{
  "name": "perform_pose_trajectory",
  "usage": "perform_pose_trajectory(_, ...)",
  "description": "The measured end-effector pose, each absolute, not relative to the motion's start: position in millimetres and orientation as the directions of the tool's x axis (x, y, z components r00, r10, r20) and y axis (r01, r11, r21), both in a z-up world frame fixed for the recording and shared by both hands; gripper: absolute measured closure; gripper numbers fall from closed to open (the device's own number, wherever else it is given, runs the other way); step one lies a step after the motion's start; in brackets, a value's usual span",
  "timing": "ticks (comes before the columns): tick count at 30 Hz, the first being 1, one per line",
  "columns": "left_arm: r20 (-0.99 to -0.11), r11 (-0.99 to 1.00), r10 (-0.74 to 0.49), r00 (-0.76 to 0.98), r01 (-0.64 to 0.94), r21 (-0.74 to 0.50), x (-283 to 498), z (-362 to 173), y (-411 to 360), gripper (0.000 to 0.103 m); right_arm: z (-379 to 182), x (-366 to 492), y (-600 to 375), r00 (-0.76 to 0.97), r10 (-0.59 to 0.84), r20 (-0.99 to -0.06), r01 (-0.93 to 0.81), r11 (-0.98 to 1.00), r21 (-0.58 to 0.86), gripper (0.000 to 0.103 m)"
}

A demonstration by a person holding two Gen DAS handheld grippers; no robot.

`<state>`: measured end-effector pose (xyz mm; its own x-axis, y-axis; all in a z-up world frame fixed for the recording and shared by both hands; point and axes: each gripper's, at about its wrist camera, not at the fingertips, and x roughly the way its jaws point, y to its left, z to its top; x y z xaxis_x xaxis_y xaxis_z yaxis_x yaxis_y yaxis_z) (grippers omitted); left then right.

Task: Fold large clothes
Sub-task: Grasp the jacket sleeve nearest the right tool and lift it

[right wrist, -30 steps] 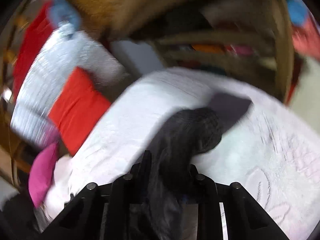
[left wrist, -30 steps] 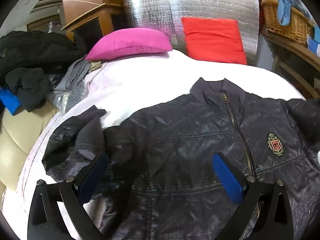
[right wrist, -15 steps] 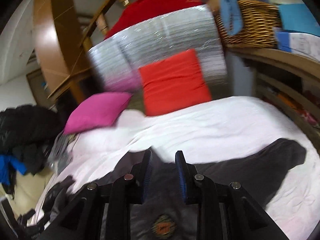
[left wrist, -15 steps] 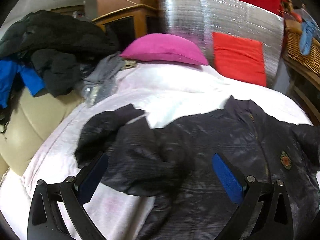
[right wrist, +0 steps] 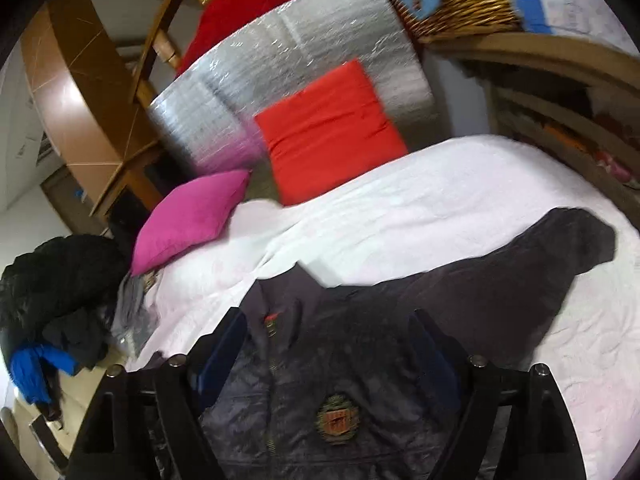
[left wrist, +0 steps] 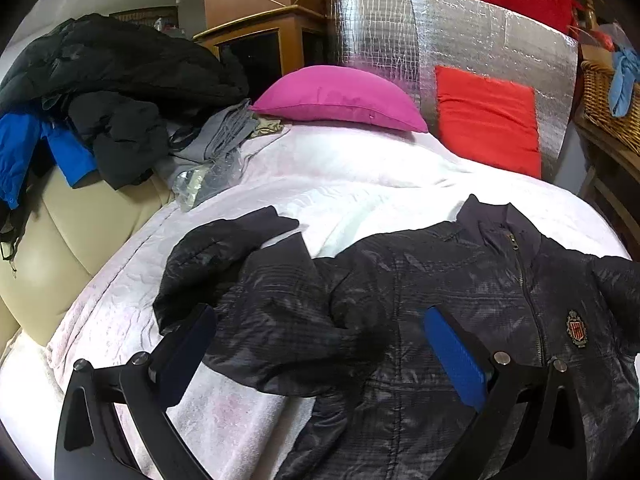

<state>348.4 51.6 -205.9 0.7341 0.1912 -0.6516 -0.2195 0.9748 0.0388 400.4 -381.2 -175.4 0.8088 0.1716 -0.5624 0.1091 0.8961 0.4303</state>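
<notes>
Dark quilted nylon, the jacket [left wrist: 460,292] lies front-up on the white bed [left wrist: 360,188], collar toward twelve o'clock, zip closed. A second ago the right gripper [right wrist: 328,356] was clamped on a sleeve; now its fingers stand apart and empty above the chest badge, with that sleeve [right wrist: 532,256] laid out flat toward two o'clock. The left gripper [left wrist: 320,352] has fingers wide apart, holding nothing, over the other sleeve [left wrist: 240,264], which is bunched at ten o'clock. Spreading looks nearly done; that crumpled sleeve probably needs flattening first. Bare bedding runs to twelve o'clock up to the pink pillow [left wrist: 340,98]; a clothes pile [left wrist: 112,92] crowds the nine o'clock edge.
</notes>
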Motion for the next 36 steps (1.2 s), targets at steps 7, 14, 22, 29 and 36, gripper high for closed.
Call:
perform_pose_trajectory(7,-0.792,0.998,0.058,0.608,-0.066,0.023,383.7,-252.2,13.7,0.0,-186.8,389.1,-457.8,0.806,0.073,-0.588,0.249,0.858,0.449,0.017)
perform_pose_trajectory(14,-0.846,0.998,0.03,0.532,0.036,0.058,397.6,-289.2,-29.0,0.0,-251.5,377.1,-590.1,0.78,0.02,-0.625,0.483,0.616,0.623,0.017)
perform_pose_trajectory(22,-0.828,0.996,0.006,0.561,0.069,0.054,398.6,-289.5,-51.8,0.0,-290.5,406.4,-628.7,0.817,0.238,-0.525,0.405,0.411,0.817,0.016)
perform_pose_trajectory(29,-0.78,0.989,0.053,0.624,0.076,0.128,400.0,-282.5,-51.1,0.0,-296.9,420.2,-653.8,0.842,0.24,-0.483,0.412,0.293,0.863,0.016)
perform_pose_trajectory(36,-0.777,0.988,0.059,0.626,0.072,0.133,402.4,-283.3,-47.8,0.0,-307.4,436.6,-658.6,0.82,0.209,-0.533,0.493,0.216,0.843,0.01)
